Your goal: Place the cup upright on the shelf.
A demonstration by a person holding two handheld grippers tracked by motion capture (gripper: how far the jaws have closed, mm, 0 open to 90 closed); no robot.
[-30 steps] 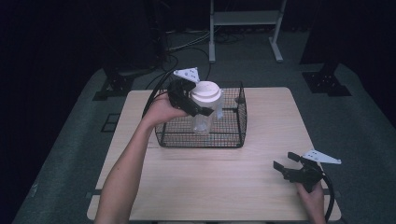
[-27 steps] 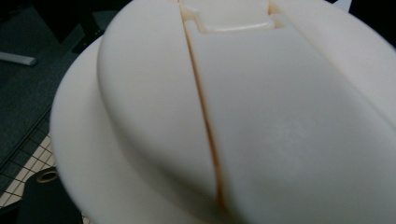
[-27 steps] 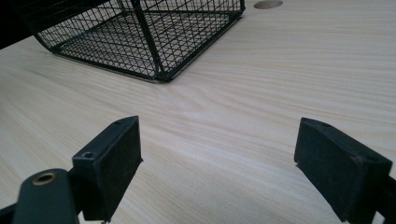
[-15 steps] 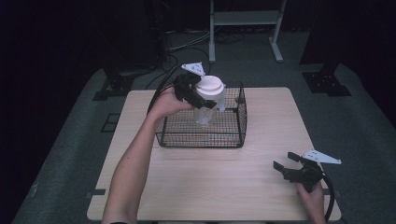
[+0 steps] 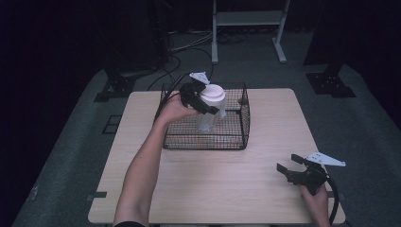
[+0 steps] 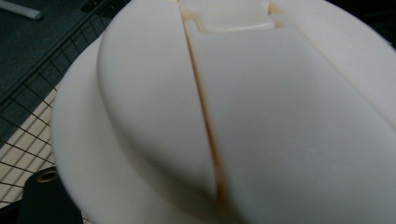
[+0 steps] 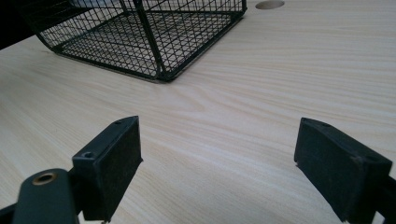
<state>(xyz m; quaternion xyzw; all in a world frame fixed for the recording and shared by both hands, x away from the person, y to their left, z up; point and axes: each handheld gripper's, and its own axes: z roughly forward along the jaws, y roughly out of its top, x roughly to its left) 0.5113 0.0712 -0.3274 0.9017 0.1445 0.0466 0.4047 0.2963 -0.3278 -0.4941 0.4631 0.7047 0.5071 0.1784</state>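
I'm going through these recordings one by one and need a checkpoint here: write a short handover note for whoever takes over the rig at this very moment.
Left tool: shut on the cup, a clear cup with a white lid, gripped just under the lid.
Right tool: open, holds nothing, low over the table near its front right corner.
Things: the cup is upright inside the black wire basket at the back middle of the table; whether its base touches the basket floor cannot be told.
Done: cup brought into the basket.
Left: likely set it down fully, open the left tool and draw it out clear of the basket rim.
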